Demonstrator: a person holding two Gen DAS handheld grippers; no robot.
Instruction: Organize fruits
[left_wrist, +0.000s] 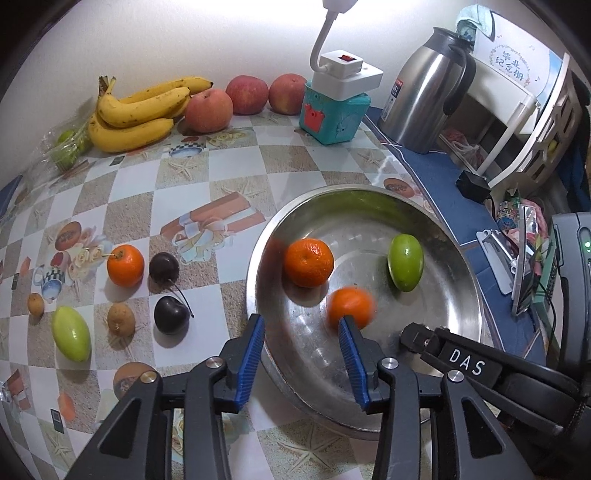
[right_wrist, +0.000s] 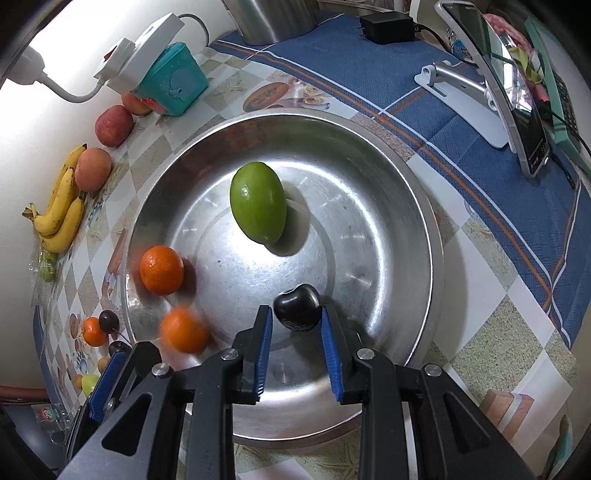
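Nearest the right wrist camera, the right gripper (right_wrist: 297, 325) stands over the steel bowl (right_wrist: 424, 229), its jaws parted only a little. A dark cherry (right_wrist: 297, 308) sits at the fingertips, a gap showing on the left side; whether the right pad touches it cannot be told. In the inspector's judgement this is a release: the jaws should part wider and lift straight up, so the cherry settles instead of rolling.

The left gripper (left_wrist: 301, 325) hangs over the bowl's near rim at 7 o'clock, jaws moderately apart and holding nothing. A blurred tangerine (left_wrist: 351, 306) lies just past its right finger, apparently in motion; it should be left to come to rest. A second tangerine (left_wrist: 308, 262) sits at 9 o'clock in the bowl and a green fruit (left_wrist: 404, 262) toward 2 o'clock.

Outside, on the tablecloth (left_wrist: 184, 177), a third tangerine (left_wrist: 125, 265), two cherries (left_wrist: 170, 314) and another green fruit (left_wrist: 71, 338) are still unsorted.

Writing: "DAS" on the right gripper's label (left_wrist: 467, 361); Chinese characters on a far white box (left_wrist: 511, 62), too small to read surely
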